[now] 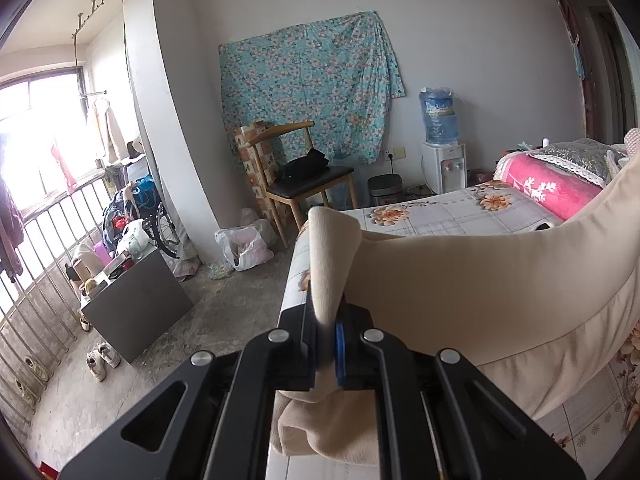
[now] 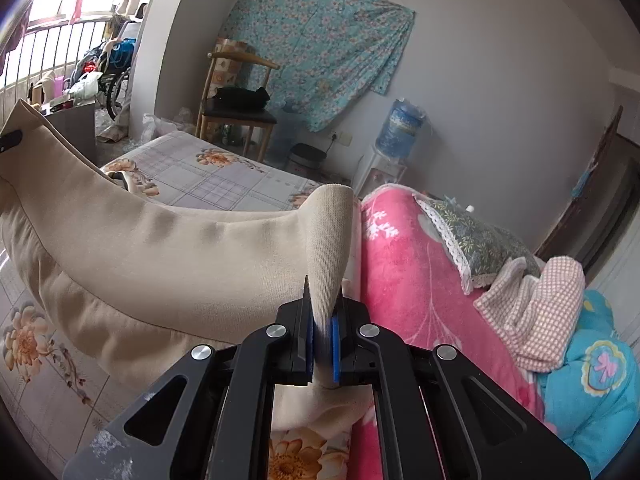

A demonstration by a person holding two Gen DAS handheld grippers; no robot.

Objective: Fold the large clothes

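A large beige garment (image 1: 480, 276) hangs stretched between my two grippers above the floral bed sheet (image 1: 440, 212). My left gripper (image 1: 326, 320) is shut on one corner of it, and a fold of the cloth sticks up past the fingers. In the right wrist view the same beige garment (image 2: 160, 248) sags to the left, with my right gripper (image 2: 322, 320) shut on its other corner. The tip of the left gripper (image 2: 10, 140) shows at the far left edge there, at the cloth's far end. Its lower edge droops onto the bed sheet (image 2: 224, 180).
A pink blanket (image 2: 420, 280), a grey pillow (image 2: 476, 236), a checked cloth (image 2: 536, 308) and a blue quilt (image 2: 600, 368) lie at the bed's head. A wooden chair (image 1: 308, 184), a water dispenser (image 1: 442, 148), a plastic bag (image 1: 244, 246) and a dark cabinet (image 1: 136, 300) stand beyond the bed.
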